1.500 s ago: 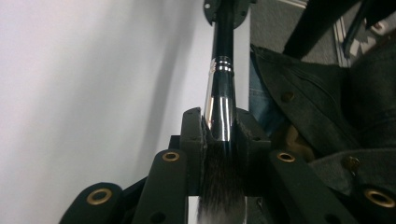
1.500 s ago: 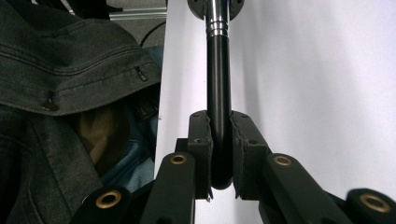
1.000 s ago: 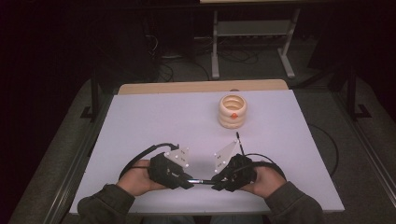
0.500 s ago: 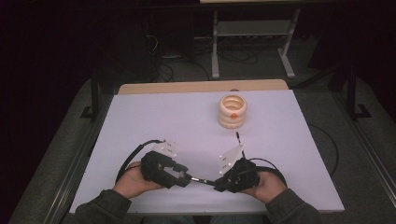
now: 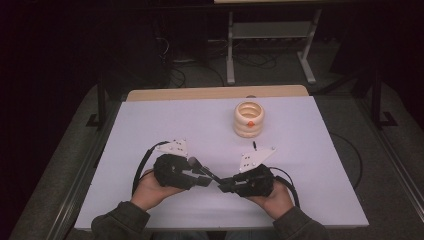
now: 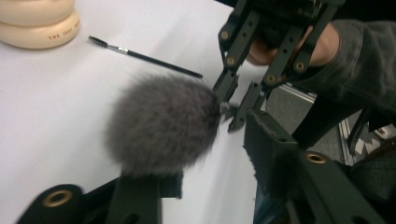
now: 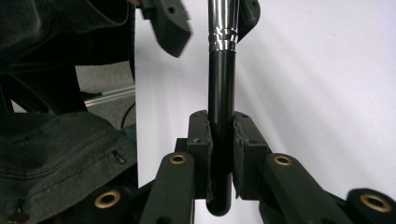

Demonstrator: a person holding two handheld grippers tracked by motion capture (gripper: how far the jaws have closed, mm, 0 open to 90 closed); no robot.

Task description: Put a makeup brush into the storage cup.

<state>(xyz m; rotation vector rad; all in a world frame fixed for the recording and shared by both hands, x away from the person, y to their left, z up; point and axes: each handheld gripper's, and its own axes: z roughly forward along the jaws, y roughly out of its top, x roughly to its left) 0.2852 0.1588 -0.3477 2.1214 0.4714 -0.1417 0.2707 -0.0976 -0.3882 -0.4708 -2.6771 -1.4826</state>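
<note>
- Right gripper (image 7: 219, 154): fingers clamped on the black handle of the makeup brush (image 7: 220, 84), held above the counter (image 5: 165, 120).
- Left gripper (image 6: 205, 186): fingers have just been closing, apparently parted around the brush's bristle head (image 6: 163, 123).

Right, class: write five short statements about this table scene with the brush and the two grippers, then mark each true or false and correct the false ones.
1. The right gripper is shut on the black handle of the makeup brush. True.
2. The left gripper clamps the brush's fluffy grey head. False: its jaws have just been closing but stand apart, with the head between them and not pressed.
3. A thin small brush lies on the white table. True.
4. The cream ringed holder lies tipped on its side. False: it stands upright, its opening upward.
5. The thin brush stands inside the holder. False: it lies on the table beside it.
</note>
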